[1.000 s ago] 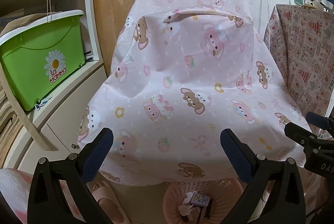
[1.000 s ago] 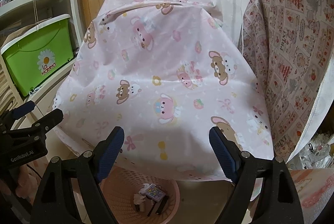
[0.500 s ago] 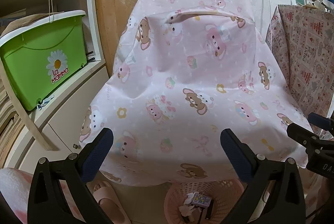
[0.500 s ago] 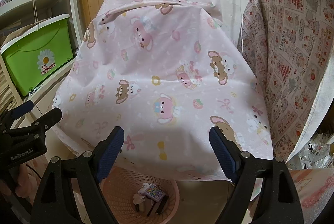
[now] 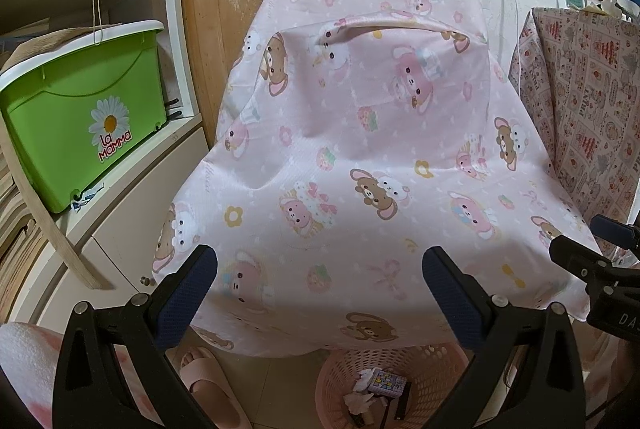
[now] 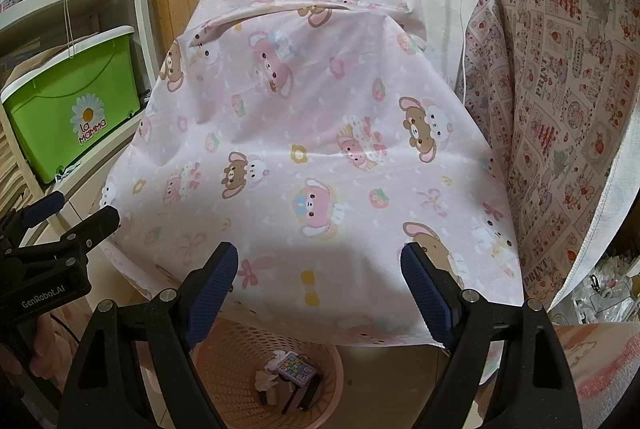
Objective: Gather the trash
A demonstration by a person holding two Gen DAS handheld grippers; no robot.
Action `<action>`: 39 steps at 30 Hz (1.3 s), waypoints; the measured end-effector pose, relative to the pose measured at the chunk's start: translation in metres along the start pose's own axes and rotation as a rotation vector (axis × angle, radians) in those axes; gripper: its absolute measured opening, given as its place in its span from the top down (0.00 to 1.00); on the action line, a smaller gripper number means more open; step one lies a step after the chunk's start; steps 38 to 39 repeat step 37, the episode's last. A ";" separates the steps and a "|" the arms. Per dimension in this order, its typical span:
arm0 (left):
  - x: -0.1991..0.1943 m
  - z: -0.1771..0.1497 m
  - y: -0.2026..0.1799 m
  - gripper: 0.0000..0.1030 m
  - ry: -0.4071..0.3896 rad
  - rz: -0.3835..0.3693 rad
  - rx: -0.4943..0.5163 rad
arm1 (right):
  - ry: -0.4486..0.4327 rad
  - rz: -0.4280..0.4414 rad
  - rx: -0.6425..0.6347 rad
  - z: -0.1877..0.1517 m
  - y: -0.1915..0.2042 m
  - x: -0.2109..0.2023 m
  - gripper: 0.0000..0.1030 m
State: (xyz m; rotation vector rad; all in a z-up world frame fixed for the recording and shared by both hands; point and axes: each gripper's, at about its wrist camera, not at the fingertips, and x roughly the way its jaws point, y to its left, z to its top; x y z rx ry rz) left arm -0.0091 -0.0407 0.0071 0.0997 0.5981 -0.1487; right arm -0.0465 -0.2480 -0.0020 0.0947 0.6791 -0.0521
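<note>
Nearest, the left gripper point(image 5: 320, 269) and right gripper point(image 6: 318, 265) both hover with jaws spread wide, holding nothing. Just below them on the floor sits the pink basket point(image 6: 236, 361), trash point(image 6: 296, 369) already inside (crumpled tissue, a small printed box). Beyond, a pink cartoon cloth point(image 5: 360, 149) drapes the table; far left stands a green bin point(image 5: 80, 109).

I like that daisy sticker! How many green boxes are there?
1. The green box, with its daisy sticker and white rim, sits on the white shelf left of the pink bear-print cloth. More could be hidden out of view.
</note>
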 end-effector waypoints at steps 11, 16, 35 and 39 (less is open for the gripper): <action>0.003 -0.002 -0.001 0.01 0.011 -0.004 0.005 | 0.002 0.001 0.000 0.000 0.000 0.000 0.17; 0.004 -0.003 -0.001 0.01 0.012 -0.004 0.009 | 0.006 -0.001 -0.004 -0.001 0.000 0.001 0.17; 0.008 -0.004 0.000 0.01 0.030 -0.003 0.024 | 0.008 0.000 -0.004 -0.001 -0.001 0.002 0.17; 0.008 -0.005 0.000 0.01 0.034 -0.007 0.024 | 0.009 -0.002 -0.004 -0.001 -0.001 0.002 0.17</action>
